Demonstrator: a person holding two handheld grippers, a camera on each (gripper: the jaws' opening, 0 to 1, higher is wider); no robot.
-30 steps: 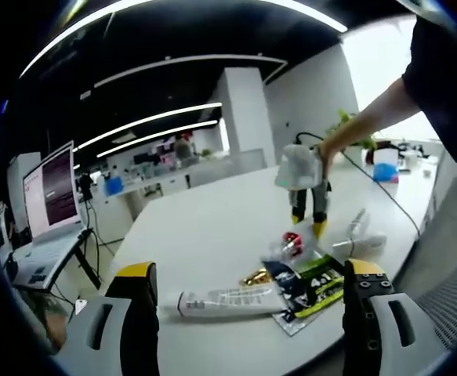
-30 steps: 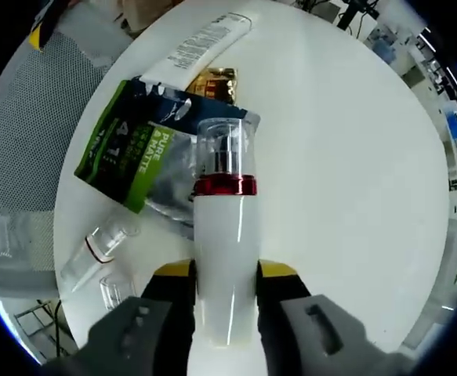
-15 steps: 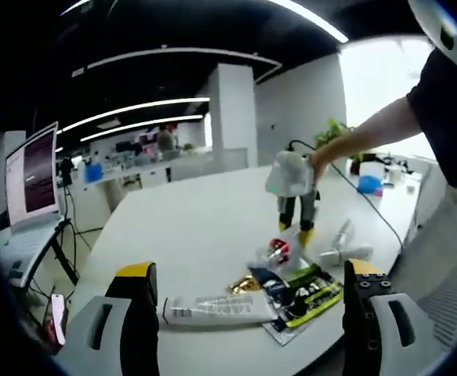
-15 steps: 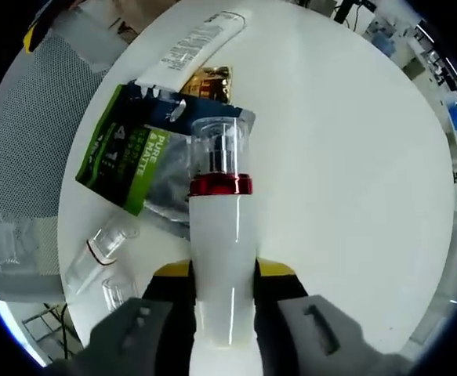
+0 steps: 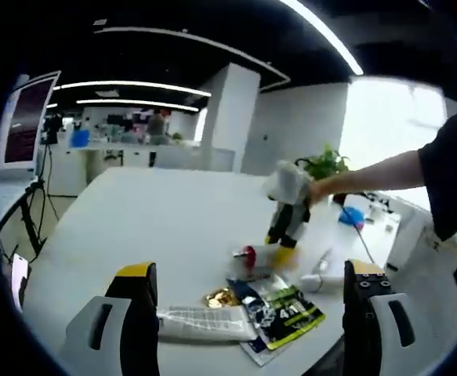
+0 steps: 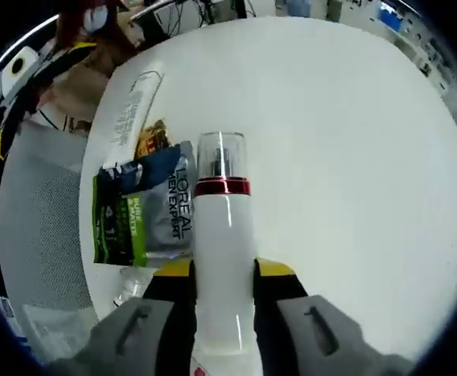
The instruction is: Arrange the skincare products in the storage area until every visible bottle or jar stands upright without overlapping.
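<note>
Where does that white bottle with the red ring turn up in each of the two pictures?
Left gripper view: white bottle sits centre, held by the right gripper above the table.
Right gripper view: it fills the lower middle, clamped between the gripper's yellow-tipped jaws.
Shared landmark: the green sachet.

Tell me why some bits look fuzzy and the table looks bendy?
Left gripper view: the right hand-held gripper and the person's arm are smeared by motion blur; ceiling light strips curve from the fisheye lens. Right gripper view: the white bottle is sharp, and the table edge bows round.
</note>
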